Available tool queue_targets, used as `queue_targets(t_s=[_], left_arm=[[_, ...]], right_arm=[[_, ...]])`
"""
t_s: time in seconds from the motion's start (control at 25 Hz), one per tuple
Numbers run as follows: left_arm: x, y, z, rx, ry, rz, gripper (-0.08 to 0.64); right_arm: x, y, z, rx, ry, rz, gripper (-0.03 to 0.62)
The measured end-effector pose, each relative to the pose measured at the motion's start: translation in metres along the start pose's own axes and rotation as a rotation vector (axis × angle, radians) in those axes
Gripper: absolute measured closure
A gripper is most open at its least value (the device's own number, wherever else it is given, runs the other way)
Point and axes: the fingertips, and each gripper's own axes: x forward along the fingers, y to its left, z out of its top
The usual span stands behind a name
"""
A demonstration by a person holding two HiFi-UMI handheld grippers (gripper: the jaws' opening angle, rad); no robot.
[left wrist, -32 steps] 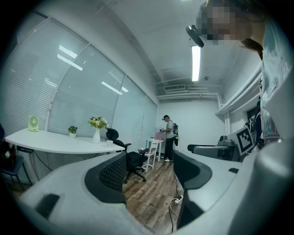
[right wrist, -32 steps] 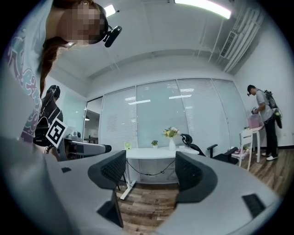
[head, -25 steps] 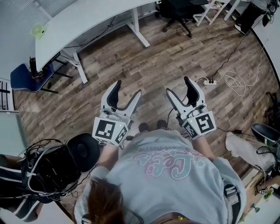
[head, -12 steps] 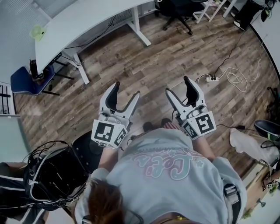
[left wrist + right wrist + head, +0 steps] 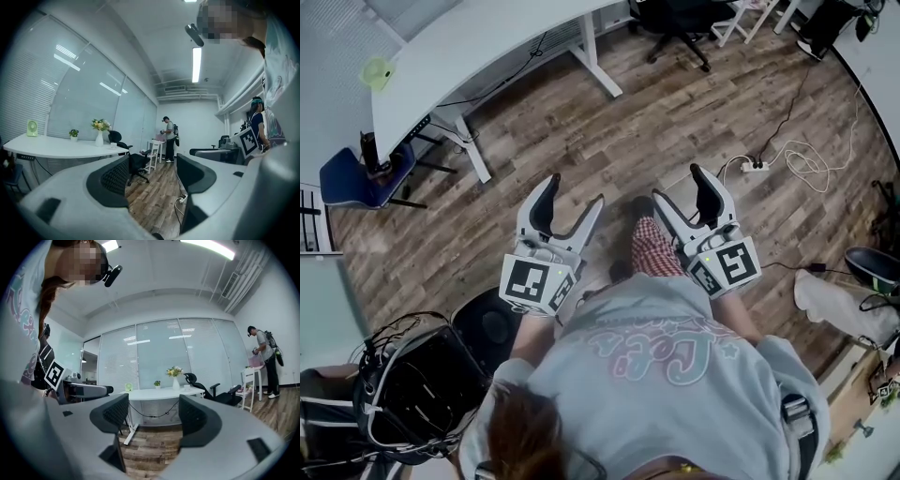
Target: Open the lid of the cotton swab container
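At the left end of the white curved tabletop (image 5: 487,47) stands a blue chair (image 5: 347,173), and a small green fan (image 5: 377,70) sits on the tabletop's left part. Your left claw (image 5: 573,190) hangs over the wooden floor (image 5: 581,131), on your side of the tabletop and well apart from it. Its jaws are spread wide, with only floor showing between them in the left gripper view. That view also shows a vase of flowers (image 5: 99,129) standing on the tabletop. Between your two claws, your leg in checked trousers (image 5: 652,248) reaches forward toward the tabletop. Your right claw (image 5: 679,184) is level with the left one and just as far from the tabletop. Its jaws are likewise parted and hold nothing, and the right gripper view looks through the gap at the tabletop's legs. Right of the tabletop, a black office chair (image 5: 675,19) stands near its end, and a white power strip (image 5: 748,171) with a coiled cable lies on the floor past your right claw. The cotton swab container cannot be made out in any view.
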Motion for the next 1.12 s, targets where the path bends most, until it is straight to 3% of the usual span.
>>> queue_targets(t_s=[0.48, 1.12], left_arm=[[0.054, 0.036, 0.002, 0.011, 0.01, 0.023, 0.272], [0.17, 0.109, 0.021, 0.021, 0.024, 0.079, 0.272]], right_arm=[[0.052, -0.044, 0.003, -0.028, 0.006, 0.006, 0.27], [0.162, -0.141, 0.015, -0.012, 0.027, 0.033, 0.27]])
